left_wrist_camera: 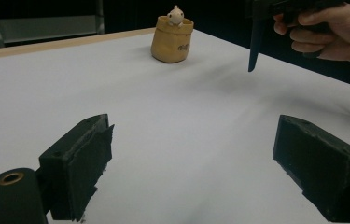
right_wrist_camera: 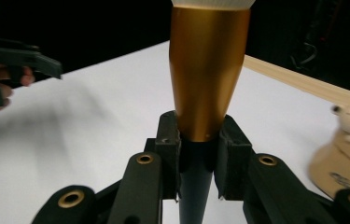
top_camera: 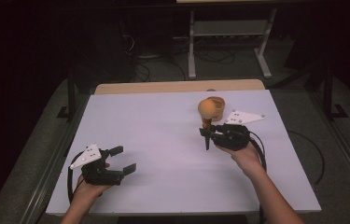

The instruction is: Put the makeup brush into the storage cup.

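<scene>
Brush (right_wrist_camera: 208, 70) clamped at the join of gold ferrule and dark handle by the right gripper (right_wrist_camera: 199, 161), jaws pinched tight on it above the white table (top_camera: 154, 140), probably to keep the bristle head clean and ready for dropping into the tan pouch holder (top_camera: 217, 106) just beyond. Long axis near upright: rounded orange-tan head up, tapered black handle tip pointing down at the tabletop without touching it. Left gripper (top_camera: 119, 161) resting low near the front left edge, well apart, jaws spread wide with nothing between them, seemingly waiting clear of the work.
</scene>
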Available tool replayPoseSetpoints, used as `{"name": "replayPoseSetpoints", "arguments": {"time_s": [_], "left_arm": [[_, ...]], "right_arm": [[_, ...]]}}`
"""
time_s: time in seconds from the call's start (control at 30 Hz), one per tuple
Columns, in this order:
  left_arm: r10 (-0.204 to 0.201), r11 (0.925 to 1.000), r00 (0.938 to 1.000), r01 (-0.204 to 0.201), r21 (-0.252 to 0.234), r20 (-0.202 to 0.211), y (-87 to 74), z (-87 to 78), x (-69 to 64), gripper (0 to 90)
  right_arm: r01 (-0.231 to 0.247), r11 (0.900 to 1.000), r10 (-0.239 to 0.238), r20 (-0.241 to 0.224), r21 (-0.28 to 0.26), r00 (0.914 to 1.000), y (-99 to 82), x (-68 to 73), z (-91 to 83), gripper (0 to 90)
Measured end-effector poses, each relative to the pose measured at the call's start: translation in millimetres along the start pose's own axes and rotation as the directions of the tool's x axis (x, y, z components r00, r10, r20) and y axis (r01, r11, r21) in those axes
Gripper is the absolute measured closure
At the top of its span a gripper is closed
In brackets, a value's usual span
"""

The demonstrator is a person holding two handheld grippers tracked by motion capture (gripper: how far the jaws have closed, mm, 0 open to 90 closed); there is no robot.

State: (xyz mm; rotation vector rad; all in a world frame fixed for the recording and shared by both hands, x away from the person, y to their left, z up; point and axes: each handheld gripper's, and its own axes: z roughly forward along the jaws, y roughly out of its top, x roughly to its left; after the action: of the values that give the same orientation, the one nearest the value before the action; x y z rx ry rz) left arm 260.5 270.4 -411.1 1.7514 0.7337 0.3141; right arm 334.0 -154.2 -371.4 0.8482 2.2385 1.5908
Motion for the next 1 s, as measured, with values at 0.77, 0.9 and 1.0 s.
{"name": "replayPoseSetpoints", "arguments": {"time_s": [0.77,0.9,1.0], "left_arm": [[0.003,1.0,1.0,-0.003,0.005,0.0,0.2,1.2,-3.6,11.0],[0.005,1.0,1.0,-0.005,0.008,0.001,0.0,1.4,-3.7,11.1],[0.006,0.9999,1.0,-0.006,0.009,0.002,-0.1,1.4,-3.6,11.2]], "right_arm": [[-0.018,0.9997,0.021,0.128,-0.017,0.9915,11.2,-29.3,-19.4,72.8],[-0.027,0.9992,0.031,0.152,-0.029,0.9878,13.7,-35.0,-20.6,72.9],[-0.038,0.9987,0.043,0.167,-0.035,0.9851,14.3,-38.5,-20.9,72.9]]}}
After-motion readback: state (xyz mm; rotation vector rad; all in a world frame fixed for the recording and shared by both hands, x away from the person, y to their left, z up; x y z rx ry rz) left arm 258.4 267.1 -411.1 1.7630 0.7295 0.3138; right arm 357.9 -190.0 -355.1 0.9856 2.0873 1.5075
